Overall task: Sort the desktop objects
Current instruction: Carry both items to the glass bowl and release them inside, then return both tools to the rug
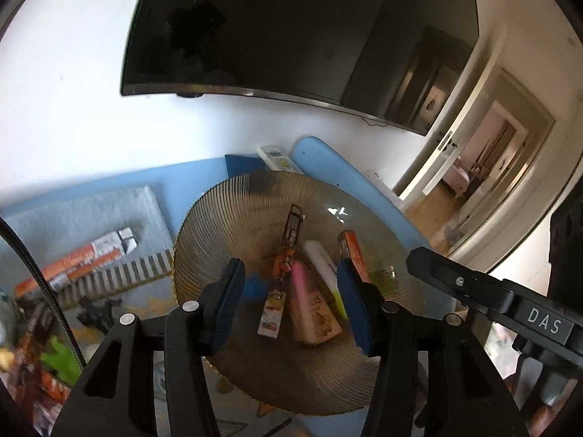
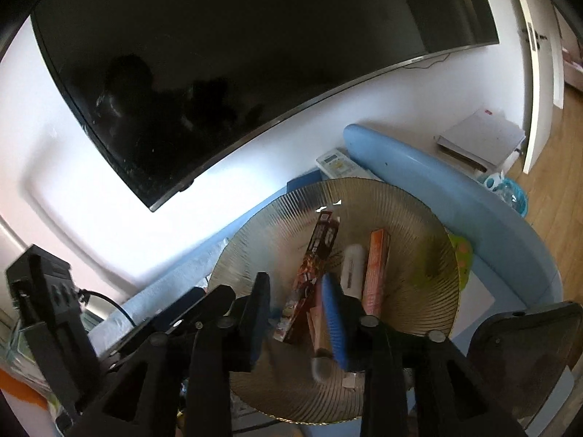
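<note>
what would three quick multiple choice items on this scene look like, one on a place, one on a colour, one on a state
1. Where do the long packets lie?
A. in the ribbed plate
B. on the floor
C. on the screen

2. What colour are the pads of the left gripper?
A. red
B. blue
C. white

3. How is the wall screen?
A. showing a film
B. dark
C. cracked

Answers:
1 A, the long packets rest inside the ribbed plate.
2 B, the left gripper has blue pads.
3 B, the wall screen is black, showing only reflections.

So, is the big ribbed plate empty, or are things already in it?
Not empty. The ribbed plate holds several things lying flat: a pink tube, a white stick, an orange box and a long dark box.
</note>
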Available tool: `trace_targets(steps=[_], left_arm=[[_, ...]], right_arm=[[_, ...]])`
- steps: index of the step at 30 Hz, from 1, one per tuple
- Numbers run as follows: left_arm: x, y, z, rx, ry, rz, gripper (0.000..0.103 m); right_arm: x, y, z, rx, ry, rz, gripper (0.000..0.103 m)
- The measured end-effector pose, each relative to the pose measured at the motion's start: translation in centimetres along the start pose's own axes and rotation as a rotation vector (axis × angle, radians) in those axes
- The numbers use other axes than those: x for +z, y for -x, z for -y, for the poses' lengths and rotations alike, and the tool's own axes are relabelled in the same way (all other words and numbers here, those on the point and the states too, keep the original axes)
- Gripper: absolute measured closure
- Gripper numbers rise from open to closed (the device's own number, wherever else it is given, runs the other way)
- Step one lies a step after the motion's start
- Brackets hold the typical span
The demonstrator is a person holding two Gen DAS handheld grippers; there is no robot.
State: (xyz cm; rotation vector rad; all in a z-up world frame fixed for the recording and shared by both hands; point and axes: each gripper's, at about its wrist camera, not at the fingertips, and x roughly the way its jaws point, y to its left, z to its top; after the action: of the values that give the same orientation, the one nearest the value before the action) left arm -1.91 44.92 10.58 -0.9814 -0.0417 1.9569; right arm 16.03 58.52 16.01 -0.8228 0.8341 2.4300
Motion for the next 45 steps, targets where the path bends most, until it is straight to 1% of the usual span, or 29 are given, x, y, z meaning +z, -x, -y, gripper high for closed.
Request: trace_targets(steps=[5,10,22,26,30,31,32,33,34,37,40,42,45], left_arm=[[-0.1,1.1,-0.3,-0.013,0.013,0.01,0.053],[-0.1,2.3,-0.2,-0.006,-0.014,0.033,0.053],[-0.3,4.6,-0.7,-0.039,0.0,0.048,0.053],[-0.8,6.7,-0.7,-0.045,0.005,0.069,0.053],[-1.2,9.8,-1.2,-0.106,0.053,0.101,0.053],[-1.2,10.9,-1.4,-0.105,0.057,0.118,0.05],[-1.3,11.6,-1.6,-0.096,0.06,0.134,0.048],[-1.5,12.5,-1.9,-0.082,0.067,0.153,0.042],[-1.7,13.6,-2.5,-0.066,0.081,0.176,0.039],[-2.7,16.0,-4.5,-0.042,0.13,0.205,0.039],[-5.0,19.1,-8.1,0.006,0.226,0.248,0.039],[-6.7,21.2,-10.9,0.057,0.305,0.268,0.039],[-9.3,24.9,-14.8,0.158,0.391,0.307,0.039]], right_arm=[[0.0,0.8,0.0,0.012,0.004,0.02,0.073],[-0.2,0.8,-0.3,0.027,-0.004,0.003,0.073],[-0.8,1.4,-2.1,0.039,0.025,0.003,0.073],[-1.3,1.5,-3.0,0.048,0.035,-0.007,0.073],[-2.1,1.5,-4.5,0.071,0.072,-0.016,0.072],[-2.2,1.5,-4.9,0.075,0.081,-0.019,0.071],[-2.4,1.5,-5.4,0.078,0.091,-0.023,0.07],[-2.6,1.5,-5.8,0.083,0.1,-0.026,0.07],[-2.7,1.5,-6.2,0.091,0.106,-0.027,0.069],[-3.3,1.6,-7.4,0.114,0.129,-0.032,0.068],[-4.2,1.7,-8.6,0.132,0.157,-0.045,0.065],[-4.8,1.4,-9.3,0.143,0.168,-0.067,0.059],[-5.8,0.8,-10.3,0.167,0.178,-0.105,0.058]])
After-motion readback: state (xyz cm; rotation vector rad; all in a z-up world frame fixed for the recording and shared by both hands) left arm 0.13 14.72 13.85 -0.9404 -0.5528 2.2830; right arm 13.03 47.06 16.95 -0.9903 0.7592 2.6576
